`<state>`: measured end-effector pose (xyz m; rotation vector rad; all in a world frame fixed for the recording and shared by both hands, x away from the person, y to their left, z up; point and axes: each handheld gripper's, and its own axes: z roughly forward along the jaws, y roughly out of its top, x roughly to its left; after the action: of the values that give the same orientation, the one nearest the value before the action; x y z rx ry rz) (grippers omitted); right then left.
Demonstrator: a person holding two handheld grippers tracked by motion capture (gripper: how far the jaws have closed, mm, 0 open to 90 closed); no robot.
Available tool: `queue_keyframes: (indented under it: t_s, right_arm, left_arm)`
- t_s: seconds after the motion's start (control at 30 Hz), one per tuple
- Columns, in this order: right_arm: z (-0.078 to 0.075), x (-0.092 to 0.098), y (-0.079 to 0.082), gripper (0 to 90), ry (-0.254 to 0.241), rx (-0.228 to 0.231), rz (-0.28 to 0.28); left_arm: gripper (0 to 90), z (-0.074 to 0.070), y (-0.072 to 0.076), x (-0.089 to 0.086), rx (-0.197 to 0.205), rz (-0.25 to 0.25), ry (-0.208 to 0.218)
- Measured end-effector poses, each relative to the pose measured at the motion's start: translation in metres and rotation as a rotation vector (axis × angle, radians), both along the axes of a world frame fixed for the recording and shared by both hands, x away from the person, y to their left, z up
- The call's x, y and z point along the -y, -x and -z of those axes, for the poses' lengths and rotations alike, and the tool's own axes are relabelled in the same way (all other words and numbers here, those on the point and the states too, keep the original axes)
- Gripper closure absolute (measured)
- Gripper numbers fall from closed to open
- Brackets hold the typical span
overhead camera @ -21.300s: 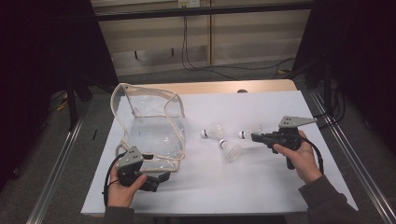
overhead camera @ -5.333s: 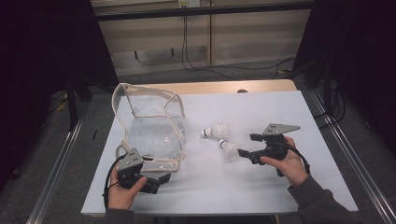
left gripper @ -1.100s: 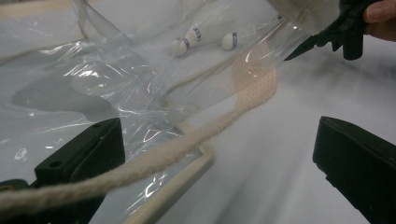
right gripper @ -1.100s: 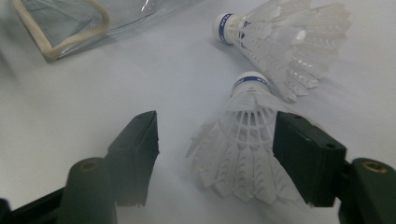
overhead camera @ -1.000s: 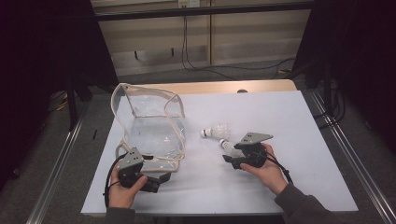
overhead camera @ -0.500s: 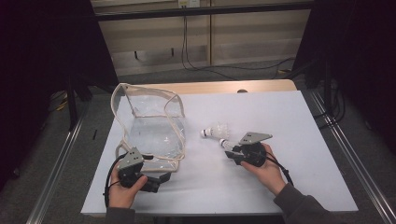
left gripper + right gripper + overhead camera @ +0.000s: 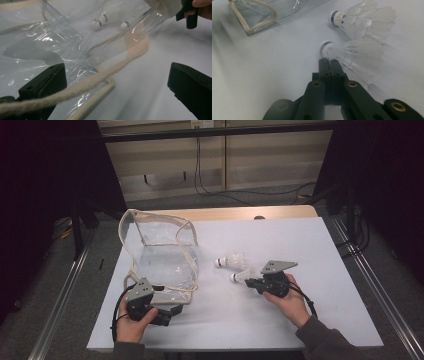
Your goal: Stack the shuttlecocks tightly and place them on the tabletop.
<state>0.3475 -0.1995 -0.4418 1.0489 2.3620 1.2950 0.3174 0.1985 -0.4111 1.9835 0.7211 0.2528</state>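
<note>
Left gripper [image 7: 165,312]: jaws wide apart – the bag's cord [image 7: 100,77] runs between them, untouched by either pad.
Bag [image 7: 162,252]: clear, just ahead of the left gripper.
Shuttlecocks: one [image 7: 352,53] pinched at its feathers by the right gripper [image 7: 331,65], whose jaws have just closed; the other [image 7: 362,18] just beyond.

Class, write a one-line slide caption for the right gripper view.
Right gripper shut on nearer shuttlecock; second shuttlecock lies beyond.
</note>
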Motion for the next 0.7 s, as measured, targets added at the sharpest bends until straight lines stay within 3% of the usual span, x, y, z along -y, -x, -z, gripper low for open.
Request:
queue_keyframes:
  t_s: [0.5,0.7]
  right_arm:
    - [-0.009,0.019,0.001,90.0,-0.107,-0.003,-0.008]
    - [-0.006,0.018,0.001,90.0,-0.097,-0.027,-0.022]
  left_arm:
    - [2.2,0.000,0.000,0.000,-0.002,-0.003,0.001]
    - [2.2,0.000,0.000,0.000,-0.002,-0.004,-0.001]
